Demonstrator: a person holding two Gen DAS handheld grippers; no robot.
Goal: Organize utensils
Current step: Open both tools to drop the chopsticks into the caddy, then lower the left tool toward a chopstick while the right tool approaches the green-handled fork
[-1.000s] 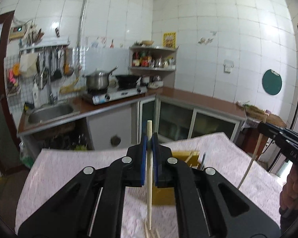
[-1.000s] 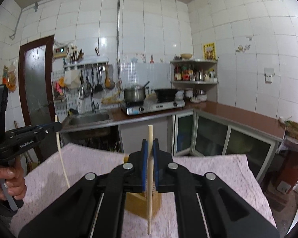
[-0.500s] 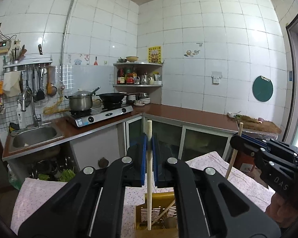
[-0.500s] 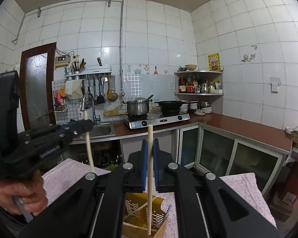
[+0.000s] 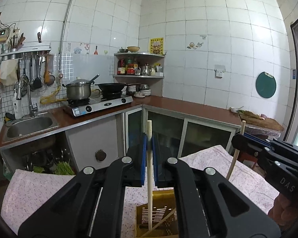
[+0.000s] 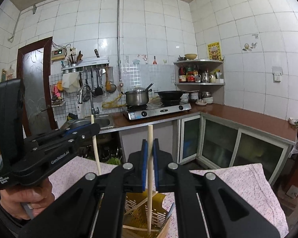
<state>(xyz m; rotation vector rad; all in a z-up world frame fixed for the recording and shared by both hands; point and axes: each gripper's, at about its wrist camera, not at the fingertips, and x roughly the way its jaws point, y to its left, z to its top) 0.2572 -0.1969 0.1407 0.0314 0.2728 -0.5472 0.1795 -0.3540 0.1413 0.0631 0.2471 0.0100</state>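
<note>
Left chopstick (image 5: 149, 170) stands upright, clamped between the blue pads of the left gripper (image 5: 148, 148), its lower end inside the yellow slotted holder (image 5: 159, 218). Right chopstick (image 6: 150, 176) likewise upright, pinched by the right gripper (image 6: 150, 150), tip within the same holder, which rests on a pink patterned cloth (image 6: 248, 182).

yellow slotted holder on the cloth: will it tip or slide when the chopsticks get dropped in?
Holder looks thin slotted plastic, probably light. It stands on soft cloth, so a sideways knock may tip it rather than slide it. A chopstick already leaning inside adds slight off-centre load.
</note>
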